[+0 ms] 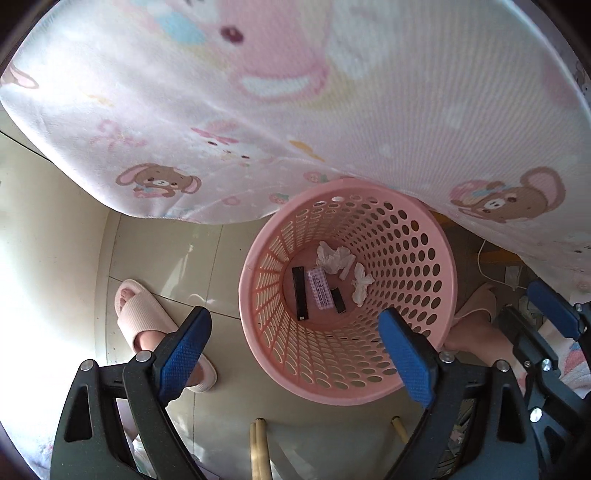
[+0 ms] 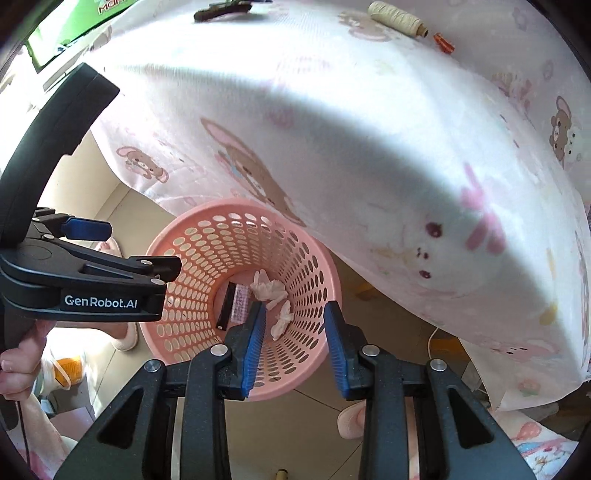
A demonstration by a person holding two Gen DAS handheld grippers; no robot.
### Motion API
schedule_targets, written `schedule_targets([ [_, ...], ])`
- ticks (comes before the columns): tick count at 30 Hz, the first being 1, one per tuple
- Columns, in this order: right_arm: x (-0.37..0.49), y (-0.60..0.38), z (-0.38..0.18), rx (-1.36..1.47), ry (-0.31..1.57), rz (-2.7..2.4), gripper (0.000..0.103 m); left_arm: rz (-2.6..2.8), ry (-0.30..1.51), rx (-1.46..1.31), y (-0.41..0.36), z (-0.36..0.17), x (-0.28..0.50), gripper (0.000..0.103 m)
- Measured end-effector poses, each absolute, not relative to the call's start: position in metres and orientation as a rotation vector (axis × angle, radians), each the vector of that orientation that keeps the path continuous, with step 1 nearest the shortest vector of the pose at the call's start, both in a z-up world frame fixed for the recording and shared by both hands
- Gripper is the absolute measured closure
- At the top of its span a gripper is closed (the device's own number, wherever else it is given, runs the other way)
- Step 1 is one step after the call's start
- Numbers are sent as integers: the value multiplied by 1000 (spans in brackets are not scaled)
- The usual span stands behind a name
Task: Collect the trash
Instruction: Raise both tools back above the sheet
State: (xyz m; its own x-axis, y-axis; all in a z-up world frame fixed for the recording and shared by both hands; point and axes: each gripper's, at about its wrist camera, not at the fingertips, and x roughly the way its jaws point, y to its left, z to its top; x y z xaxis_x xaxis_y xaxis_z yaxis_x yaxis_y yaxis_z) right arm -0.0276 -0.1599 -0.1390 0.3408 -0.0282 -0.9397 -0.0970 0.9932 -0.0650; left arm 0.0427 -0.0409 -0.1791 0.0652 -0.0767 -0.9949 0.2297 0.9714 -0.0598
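Observation:
A pink perforated basket (image 1: 424, 258) stands on the floor, partly under the table's cloth. At its bottom lie crumpled white tissues (image 1: 334, 256), a long black strip (image 1: 300, 293), a pink-white wrapper (image 1: 320, 290) and a small black piece (image 1: 338, 301). My left gripper (image 1: 295, 315) hangs over the basket's near rim, pointing down, open wide with nothing between its blue pads. My right gripper (image 2: 295, 306) is above the same basket (image 2: 317, 266), open, its pads touching nothing. The tissues (image 2: 267, 288) show far below it.
A pink cloth with bunny and bear prints (image 1: 295, 110) drapes over the table and overhangs the basket. A thread spool (image 2: 397, 16) and a small orange item (image 2: 443, 42) lie on it. A person's foot in a pink slipper (image 1: 147, 317) stands left of the basket. Wooden sticks (image 1: 258, 450) are near.

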Motion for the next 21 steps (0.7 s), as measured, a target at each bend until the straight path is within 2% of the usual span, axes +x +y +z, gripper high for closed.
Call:
schedule_targets([
  [9,-41,-163,-87,-53,1067,60,68,-219,1334,58,-21,-127,39,12],
  [16,-47,-173,-52,-46,899,-2,68,-198,1111,61,-15,-83,33,10],
  [18,-46,-176,-49,-35,881,-6,67,-201,1058,68,-15,-75,32,8],
  [21,-46,-179,-47,-23,868,-16,59,-207,986,75,-14,-63,32,4],
])
